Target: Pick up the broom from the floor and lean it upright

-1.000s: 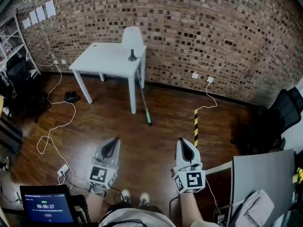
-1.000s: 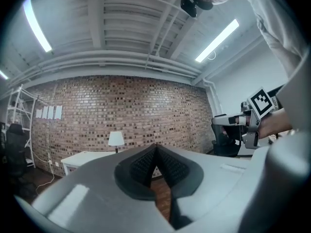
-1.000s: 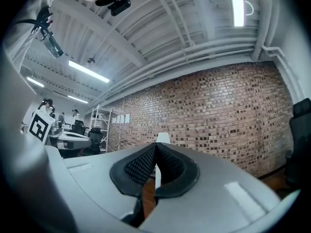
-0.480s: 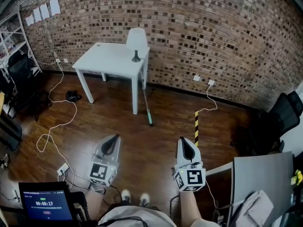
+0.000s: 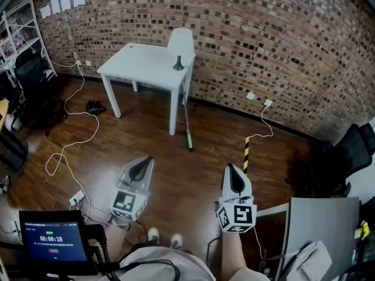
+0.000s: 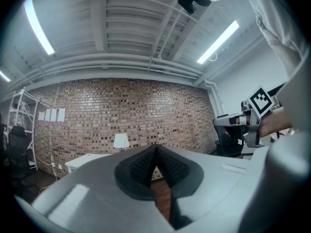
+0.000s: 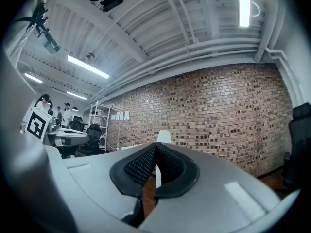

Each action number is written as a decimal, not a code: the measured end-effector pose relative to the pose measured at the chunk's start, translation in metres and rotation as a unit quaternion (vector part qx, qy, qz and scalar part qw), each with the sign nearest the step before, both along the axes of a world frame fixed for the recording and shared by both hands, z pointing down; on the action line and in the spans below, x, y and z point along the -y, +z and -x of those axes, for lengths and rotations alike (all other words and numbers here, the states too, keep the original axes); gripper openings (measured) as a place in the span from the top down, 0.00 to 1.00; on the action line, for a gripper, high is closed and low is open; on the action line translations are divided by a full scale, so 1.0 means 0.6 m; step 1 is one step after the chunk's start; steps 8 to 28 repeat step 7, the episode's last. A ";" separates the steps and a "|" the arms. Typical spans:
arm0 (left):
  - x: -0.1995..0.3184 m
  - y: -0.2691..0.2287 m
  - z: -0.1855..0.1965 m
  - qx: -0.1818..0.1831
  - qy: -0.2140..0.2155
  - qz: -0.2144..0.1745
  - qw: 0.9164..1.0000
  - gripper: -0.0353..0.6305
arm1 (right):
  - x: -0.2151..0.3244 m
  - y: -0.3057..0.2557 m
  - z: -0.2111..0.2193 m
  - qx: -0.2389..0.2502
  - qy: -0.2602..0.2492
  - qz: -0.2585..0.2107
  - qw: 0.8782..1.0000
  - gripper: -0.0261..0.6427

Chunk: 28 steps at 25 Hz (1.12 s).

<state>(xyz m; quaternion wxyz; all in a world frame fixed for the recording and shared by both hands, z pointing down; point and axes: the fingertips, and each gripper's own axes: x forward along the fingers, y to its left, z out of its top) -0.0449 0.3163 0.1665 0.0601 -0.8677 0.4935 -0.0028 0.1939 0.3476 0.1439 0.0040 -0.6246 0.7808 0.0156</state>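
Left tongs: the grey moulded left tongs are pressing their ribbed black pads together at the tip, gripping nothing.
Right tongs: the grey moulded right tongs are holding their pads together the same way, with nothing between them.
Head view only: it is showing the left tongs and the right tongs side by side, hanging over the dark wooden plank floor and touching nothing.
Broom: the thin pale-handled broom with a teal head is leaning upright against the near right corner of the white square counter. Its head is resting on the floor, well apart from both tongs and ahead between them.
Gripper views only: the left gripper view is catching bright ceiling light strips and the right tongs' black-and-white marker cube. The right gripper view is catching white metal shelving and distant people.
On the counter: a white shaded table lamp is standing at the right edge, just above the broom's handle.
Edges: a red brick wall is running behind the counter, and a grey desk top is sitting close to the right tongs at the lower right.
Open room: bare floor is stretching from the tongs to the broom. A yellow-and-black striped tape strip is lying just ahead of the right tongs, and a white cable is looping across the floor on the left.
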 end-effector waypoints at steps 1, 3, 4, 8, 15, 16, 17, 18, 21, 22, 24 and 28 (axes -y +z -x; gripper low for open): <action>0.005 0.005 -0.008 0.003 0.003 0.001 1.000 0.95 | 0.003 0.004 -0.006 0.001 0.002 0.001 1.000 0.94; 0.005 0.021 -0.039 0.009 0.018 0.003 1.000 0.95 | -0.007 0.021 -0.031 0.003 0.013 0.004 1.000 0.94; 0.003 0.029 -0.057 0.011 0.027 0.003 1.000 0.95 | -0.016 0.030 -0.046 0.003 0.020 0.005 1.000 0.94; -0.003 0.046 -0.098 0.007 0.046 -0.002 0.999 0.95 | -0.035 0.054 -0.082 0.004 0.039 0.001 0.999 0.94; -0.003 0.046 -0.098 0.007 0.046 -0.002 0.999 0.95 | -0.035 0.054 -0.082 0.004 0.039 0.001 0.999 0.94; -0.003 0.046 -0.098 0.007 0.046 -0.002 0.999 0.95 | -0.035 0.054 -0.082 0.004 0.039 0.001 0.999 0.94; -0.003 0.046 -0.098 0.007 0.046 -0.002 0.999 0.95 | -0.035 0.054 -0.082 0.004 0.039 0.001 0.999 0.94; -0.003 0.046 -0.098 0.007 0.046 -0.002 0.999 0.95 | -0.035 0.054 -0.082 0.004 0.039 0.001 0.999 0.94; -0.003 0.046 -0.098 0.007 0.046 -0.002 0.999 0.95 | -0.035 0.054 -0.082 0.004 0.039 0.001 0.999 0.94; -0.003 0.046 -0.098 0.007 0.046 -0.002 0.999 0.95 | -0.035 0.054 -0.082 0.004 0.039 0.001 0.999 0.94; -0.003 0.046 -0.098 0.007 0.046 -0.002 0.999 0.95 | -0.035 0.054 -0.082 0.004 0.039 0.001 0.999 0.94; -0.003 0.046 -0.098 0.007 0.046 -0.002 0.999 0.95 | -0.035 0.054 -0.082 0.004 0.039 0.001 0.999 0.94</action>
